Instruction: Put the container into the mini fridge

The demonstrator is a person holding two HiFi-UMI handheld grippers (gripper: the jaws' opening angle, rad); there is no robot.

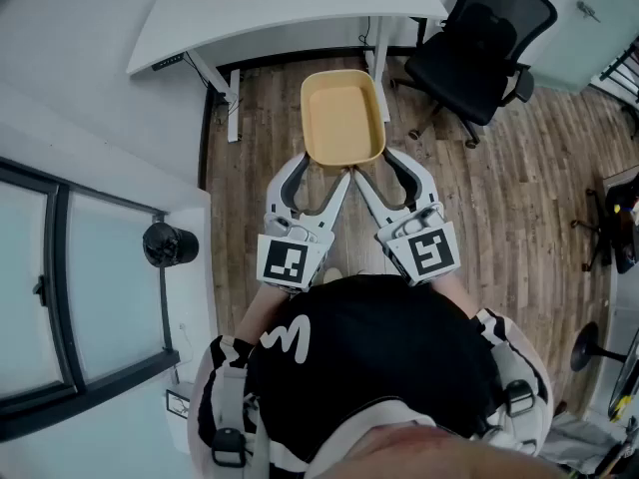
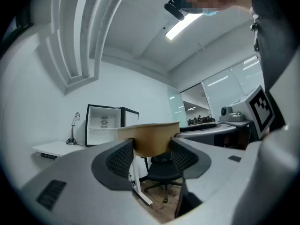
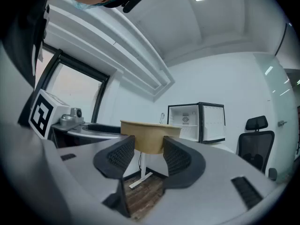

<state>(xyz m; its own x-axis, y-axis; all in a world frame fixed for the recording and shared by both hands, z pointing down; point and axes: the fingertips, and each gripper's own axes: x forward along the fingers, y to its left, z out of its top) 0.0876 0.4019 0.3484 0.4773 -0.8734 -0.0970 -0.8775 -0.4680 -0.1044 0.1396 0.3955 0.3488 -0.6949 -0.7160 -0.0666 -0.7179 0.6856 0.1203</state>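
A wooden floor [image 1: 499, 198] fills the head view. A white surface [image 1: 290, 13] runs across at 12 o'clock, with a black office chair [image 1: 489, 48] at 1 o'clock. In the right gripper view, an open mini fridge [image 3: 197, 122] stands on a surface at 3 o'clock. The tan container [image 1: 342, 118] is held in the air above the floor, toward 12 o'clock from the person. The left gripper [image 1: 324, 168] and right gripper [image 1: 384, 166] each clamp its near edge, jaws set wide against its sides.
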